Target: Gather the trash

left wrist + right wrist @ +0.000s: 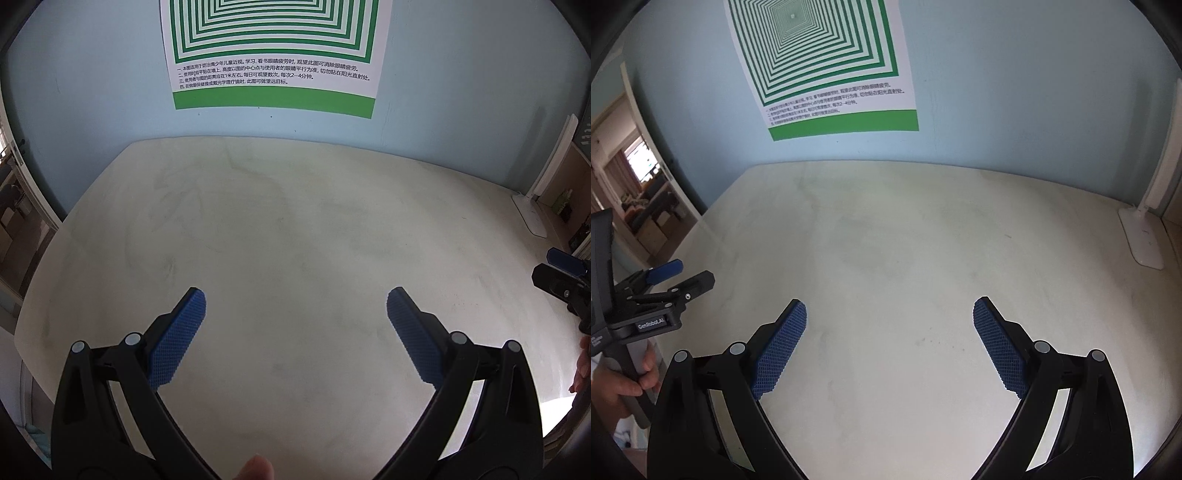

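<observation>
No trash shows in either view. My left gripper (295, 306) is open and empty, its blue pads (177, 339) held wide apart over the pale tabletop (295, 221). My right gripper (890, 314) is also open and empty over the same tabletop (905, 240). The left gripper also shows at the left edge of the right wrist view (665, 280), held by a hand. The right gripper shows at the right edge of the left wrist view (561, 273).
A pale blue wall with a green-and-white striped poster (273, 55) stands behind the table; the poster also shows in the right wrist view (827, 70). A white desk lamp (1145, 236) stands at the table's far right corner. A doorway (639, 192) opens on the left.
</observation>
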